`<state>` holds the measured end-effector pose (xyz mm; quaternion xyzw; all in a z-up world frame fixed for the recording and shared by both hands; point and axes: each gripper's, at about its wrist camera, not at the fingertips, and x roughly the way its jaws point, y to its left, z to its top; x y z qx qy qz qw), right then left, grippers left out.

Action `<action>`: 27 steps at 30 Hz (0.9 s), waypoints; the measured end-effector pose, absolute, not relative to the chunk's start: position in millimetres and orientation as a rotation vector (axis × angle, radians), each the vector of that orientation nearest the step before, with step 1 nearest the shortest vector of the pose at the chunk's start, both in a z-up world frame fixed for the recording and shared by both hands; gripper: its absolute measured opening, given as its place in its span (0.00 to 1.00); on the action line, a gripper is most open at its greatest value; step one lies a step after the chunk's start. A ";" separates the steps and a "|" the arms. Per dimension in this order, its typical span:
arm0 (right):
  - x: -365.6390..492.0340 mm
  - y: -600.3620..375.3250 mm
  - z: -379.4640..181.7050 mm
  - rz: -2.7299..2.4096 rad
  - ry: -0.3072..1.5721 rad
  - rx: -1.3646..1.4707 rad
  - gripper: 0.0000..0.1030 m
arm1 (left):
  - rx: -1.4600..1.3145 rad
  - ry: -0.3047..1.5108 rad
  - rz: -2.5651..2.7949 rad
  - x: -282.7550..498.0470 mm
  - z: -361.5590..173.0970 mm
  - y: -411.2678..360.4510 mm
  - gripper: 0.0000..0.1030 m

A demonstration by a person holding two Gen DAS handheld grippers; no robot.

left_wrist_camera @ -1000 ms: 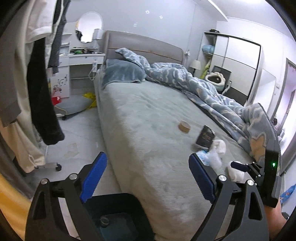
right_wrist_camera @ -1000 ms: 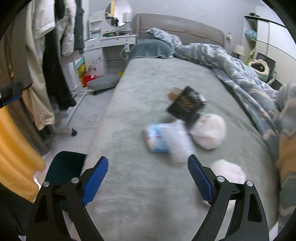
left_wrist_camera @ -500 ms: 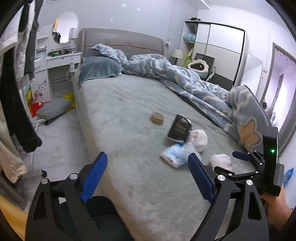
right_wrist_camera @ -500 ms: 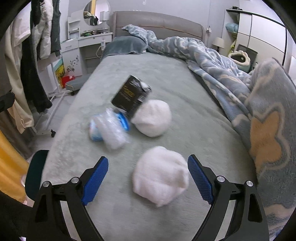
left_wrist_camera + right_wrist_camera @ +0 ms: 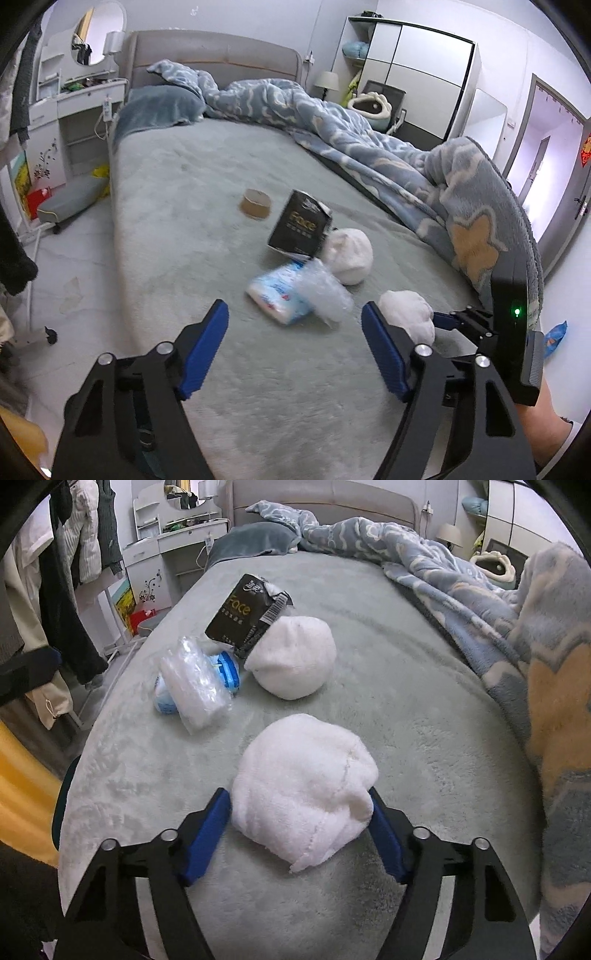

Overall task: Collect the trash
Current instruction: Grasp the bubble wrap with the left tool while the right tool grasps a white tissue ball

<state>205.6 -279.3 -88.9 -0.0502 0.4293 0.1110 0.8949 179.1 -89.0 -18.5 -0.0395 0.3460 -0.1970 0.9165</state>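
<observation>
Trash lies on the grey-green bed: a black wrapper, a blue-and-white packet under clear plastic, a brown tape roll, and two white cloth balls. The near ball sits between my right gripper's open blue fingers. The far ball rests against the wrapper. My left gripper is open and empty, hovering just short of the packet. The right gripper shows in the left wrist view.
A rumpled blue blanket covers the bed's right side. A dark teal bin stands by the bed's near left corner. Clothes hang on a rack at left. A white vanity and wardrobe stand at the back.
Both grippers moved forward over the bed. The right gripper came up around the near white ball. The left gripper swung away from the bin toward the packet.
</observation>
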 end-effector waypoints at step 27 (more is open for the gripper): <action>186.1 -322.5 -67.4 0.310 0.801 -0.026 0.47 | -0.307 0.854 -0.404 241.9 -63.7 -117.1 0.43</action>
